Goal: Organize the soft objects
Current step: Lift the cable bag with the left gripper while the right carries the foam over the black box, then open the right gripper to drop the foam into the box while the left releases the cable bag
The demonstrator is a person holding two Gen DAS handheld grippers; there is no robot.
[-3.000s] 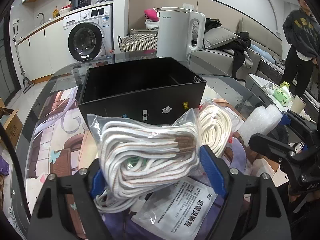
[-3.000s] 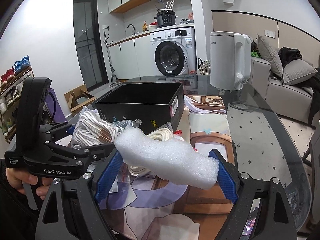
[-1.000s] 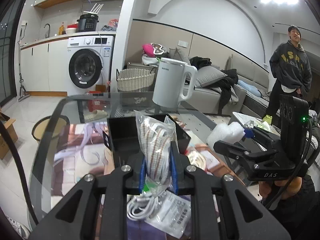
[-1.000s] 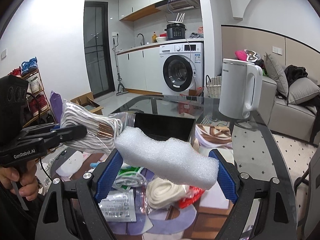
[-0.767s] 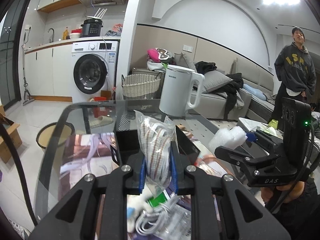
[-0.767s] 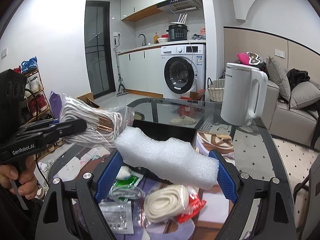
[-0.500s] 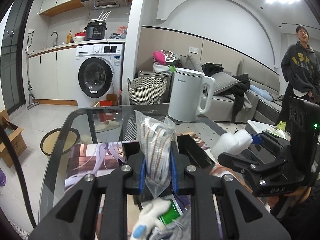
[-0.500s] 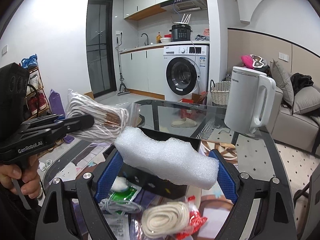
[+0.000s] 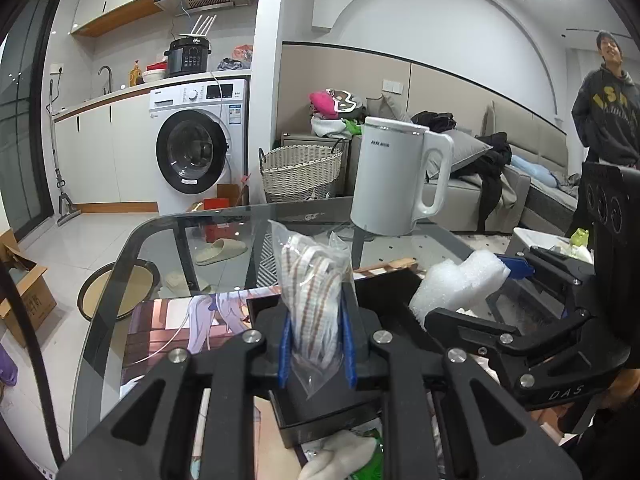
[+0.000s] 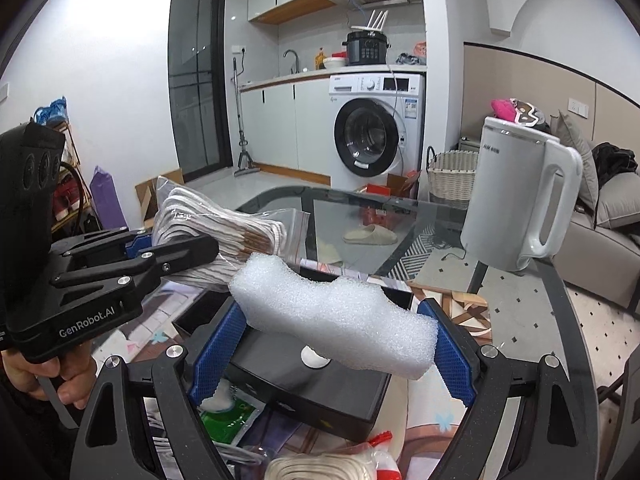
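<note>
My left gripper (image 9: 316,344) is shut on a clear bag of white-and-brown rope (image 9: 314,300) and holds it up above the black box (image 9: 320,416). The bag also shows in the right wrist view (image 10: 224,240), pinched by the left gripper (image 10: 176,254). My right gripper (image 10: 324,352) is shut on a white foam block (image 10: 332,316), held crosswise above the black box (image 10: 320,392). The foam block (image 9: 460,280) and right gripper (image 9: 480,308) show at the right of the left wrist view.
A white kettle (image 10: 516,200) stands on the glass table (image 10: 560,320) at the back right. A second coil of white rope in a bag (image 10: 328,468) and a green packet (image 10: 228,416) lie in front of the box. A person (image 9: 608,108) stands far right.
Both grippers have risen and moved forward with their loads, from beside the box to above it. The rope bag was taken hold of and pinched narrow; the foam stays gripped.
</note>
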